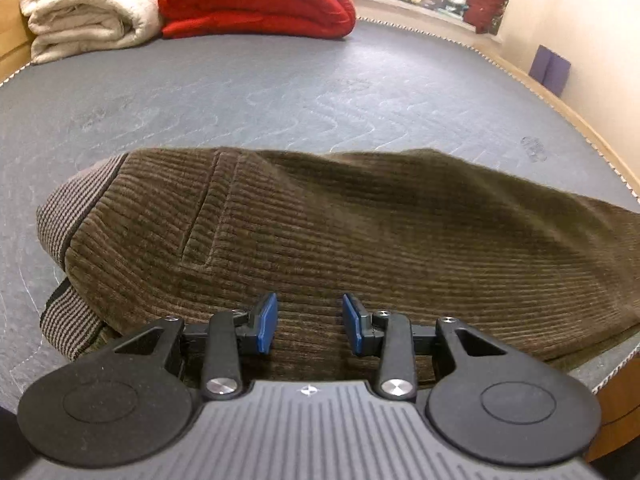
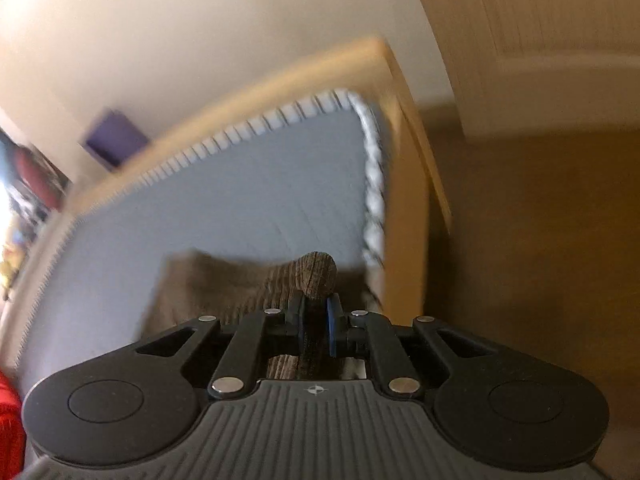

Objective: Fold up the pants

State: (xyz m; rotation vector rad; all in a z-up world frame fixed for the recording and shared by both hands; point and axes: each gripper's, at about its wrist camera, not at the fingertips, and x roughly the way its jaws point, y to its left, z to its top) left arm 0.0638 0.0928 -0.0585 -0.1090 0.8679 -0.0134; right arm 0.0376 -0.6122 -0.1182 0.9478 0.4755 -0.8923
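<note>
Pants (image 1: 360,232), brown corduroy, lay across the near part of the bare grey mattress (image 1: 280,92), ribbed waistband at the left, legs running off to the right toward the bed's near edge. They looked already doubled lengthwise, one layer over the other at the waistband; judged as an early fold done, with the crosswise folds still to come.

Left tool (image 1: 309,322): blue pads apart at a moderate gap, hanging just above the cloth at the near edge, nothing between them.

Right tool (image 2: 316,326): pads drawn in narrow and pinching a bunched fold of the corduroy, which stuck up past the tips near the mattress corner. View blurred; how much cloth was lifted could not be told.

Containers: none seen. At the far left of the mattress sat a folded cream blanket (image 1: 84,12) and a folded red quilt (image 1: 256,0), touching each other, well apart from the pants.
</note>
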